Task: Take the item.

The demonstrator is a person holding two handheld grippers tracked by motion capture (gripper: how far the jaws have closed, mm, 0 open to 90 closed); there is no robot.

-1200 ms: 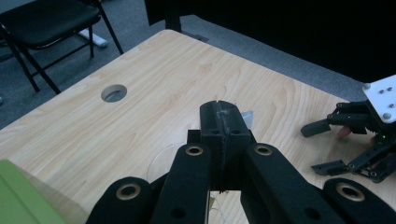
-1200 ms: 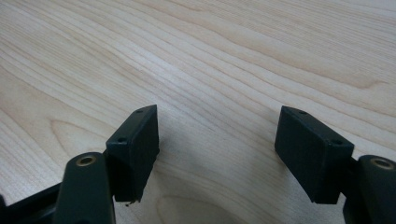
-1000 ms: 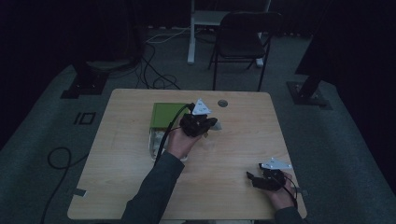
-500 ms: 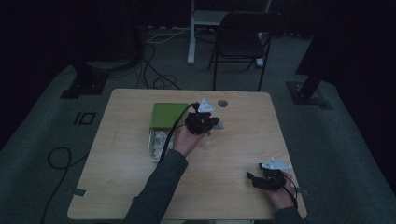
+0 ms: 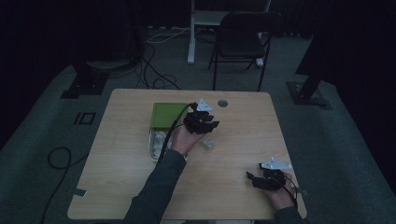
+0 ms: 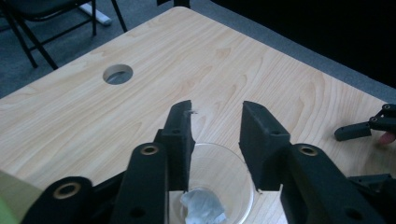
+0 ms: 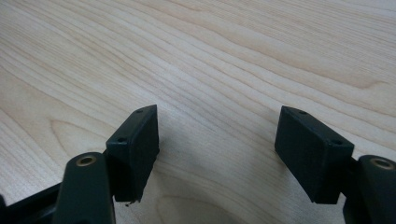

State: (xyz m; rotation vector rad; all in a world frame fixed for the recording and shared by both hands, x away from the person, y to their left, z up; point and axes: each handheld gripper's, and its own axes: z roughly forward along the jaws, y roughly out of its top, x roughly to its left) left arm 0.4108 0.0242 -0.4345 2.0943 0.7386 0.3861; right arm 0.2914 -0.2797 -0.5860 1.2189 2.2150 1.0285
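Hovering L gripper (image 6: pixel 215 122) over clear cup (image 6: pixel 219 184) w/ grey scrap.

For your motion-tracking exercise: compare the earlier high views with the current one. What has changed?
The left gripper has drifted slightly toward the table's far edge, jaws open above the clear cup. The right gripper, the green box and the cup stayed put.

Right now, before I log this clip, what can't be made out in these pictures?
- Cup: left gripper view, near rim cut by the bottom edge and covered by the left gripper; the crumpled thing in it can't be identified.
- Tray: high view, contents dim and small, partly behind the forearm.
- Right gripper: open over bare table.
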